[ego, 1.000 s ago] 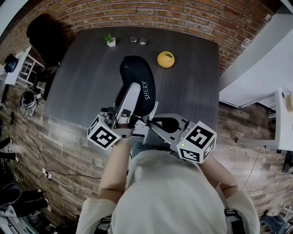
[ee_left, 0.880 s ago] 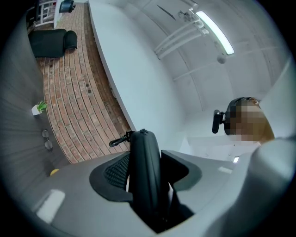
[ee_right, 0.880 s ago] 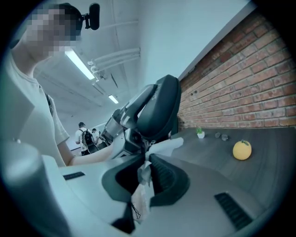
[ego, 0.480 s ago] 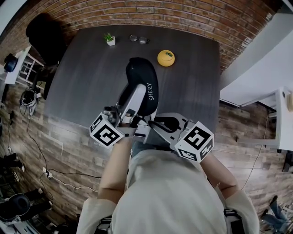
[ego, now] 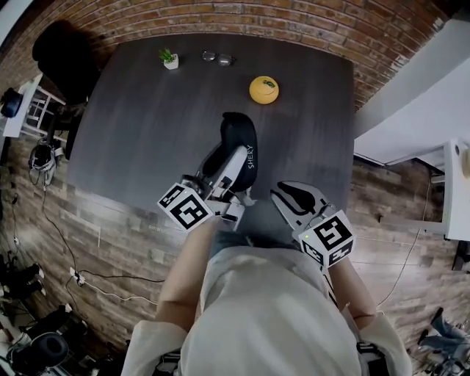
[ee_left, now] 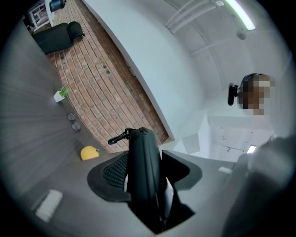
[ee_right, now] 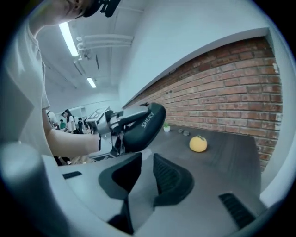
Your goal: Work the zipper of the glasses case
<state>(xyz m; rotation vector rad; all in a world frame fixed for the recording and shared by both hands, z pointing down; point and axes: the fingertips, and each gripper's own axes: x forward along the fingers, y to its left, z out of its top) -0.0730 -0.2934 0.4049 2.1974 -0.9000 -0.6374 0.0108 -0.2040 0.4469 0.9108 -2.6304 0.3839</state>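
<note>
Clamping the black, smooth-shelled, oblong glasses case [ego: 239, 139] edge-on between the ribbed dark fingers [ee_left: 111, 173] of the left gripper [ego: 233, 165], mid-frame in the head view, raised over the near part of the dark wood-grain table [ego: 132, 110]. Aiming its long axis up-frame toward the brick wall [ego: 294, 22], small dark clip [ee_left: 118, 137] at the far tip. Just now parting the right gripper [ego: 286, 194] fingers [ee_right: 173, 180] to a narrow gap, gripping nothing, lower right of the case.

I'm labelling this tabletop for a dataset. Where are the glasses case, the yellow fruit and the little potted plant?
glasses case [ego: 236, 136], head view, on its upper black shell.
yellow fruit [ego: 264, 89], head view, on the middle of its top.
potted plant [ego: 170, 63], head view, on its white pot.
</note>
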